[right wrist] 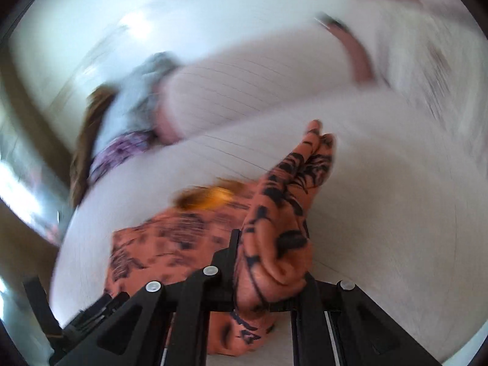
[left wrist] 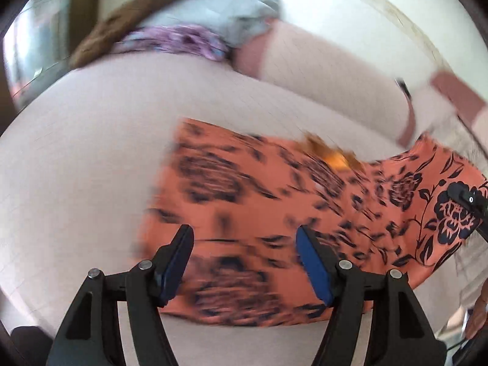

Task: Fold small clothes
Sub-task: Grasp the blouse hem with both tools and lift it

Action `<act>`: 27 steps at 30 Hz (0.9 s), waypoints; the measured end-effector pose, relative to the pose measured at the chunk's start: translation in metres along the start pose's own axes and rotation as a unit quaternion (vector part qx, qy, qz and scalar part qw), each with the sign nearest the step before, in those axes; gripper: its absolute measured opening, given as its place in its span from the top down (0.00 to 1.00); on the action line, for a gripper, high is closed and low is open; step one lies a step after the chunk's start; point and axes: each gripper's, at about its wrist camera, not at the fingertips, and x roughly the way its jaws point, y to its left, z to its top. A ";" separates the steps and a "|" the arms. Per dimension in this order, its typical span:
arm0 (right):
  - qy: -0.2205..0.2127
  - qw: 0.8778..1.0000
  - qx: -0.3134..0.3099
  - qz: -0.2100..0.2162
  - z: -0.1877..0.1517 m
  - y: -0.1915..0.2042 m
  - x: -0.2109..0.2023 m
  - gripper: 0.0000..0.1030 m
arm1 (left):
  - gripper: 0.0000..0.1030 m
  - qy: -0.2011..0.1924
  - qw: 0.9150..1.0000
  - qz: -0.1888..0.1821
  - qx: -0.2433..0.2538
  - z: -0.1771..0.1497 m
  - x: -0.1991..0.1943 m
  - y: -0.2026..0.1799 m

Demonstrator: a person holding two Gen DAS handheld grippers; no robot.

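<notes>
One orange flowered cloth (left wrist: 244, 213) spread on pale bedding (left wrist: 91, 152), one end bunched and lifted off it. Right gripper (right wrist: 268, 262) clamped tight on that bunched end, tilted downward, cloth rising in a fold past its fingers. Left gripper (left wrist: 244, 259) angled down above the flat part, jaws apart, nothing between the blue pads (left wrist: 314, 271). Farther back, a heap of other clothes (left wrist: 183, 36) against a pillow (left wrist: 320, 67). Both views blurred.

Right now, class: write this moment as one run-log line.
step: folding | left gripper: open over orange floral cloth | right gripper: shut on cloth edge, lifted | surface: bed
</notes>
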 end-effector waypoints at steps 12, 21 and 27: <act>0.141 0.974 -0.160 0.073 -0.116 0.157 0.105 0.89 | 0.31 0.016 0.991 -0.089 -0.103 0.015 -0.018 0.091; 0.086 0.981 -0.127 0.116 -0.090 0.146 0.068 0.89 | 0.27 0.127 0.974 -0.187 -0.033 0.075 0.068 -0.010; 0.066 0.978 -0.156 0.121 -0.103 0.142 0.048 0.89 | 0.70 0.185 0.970 -0.156 -0.006 0.085 0.117 -0.038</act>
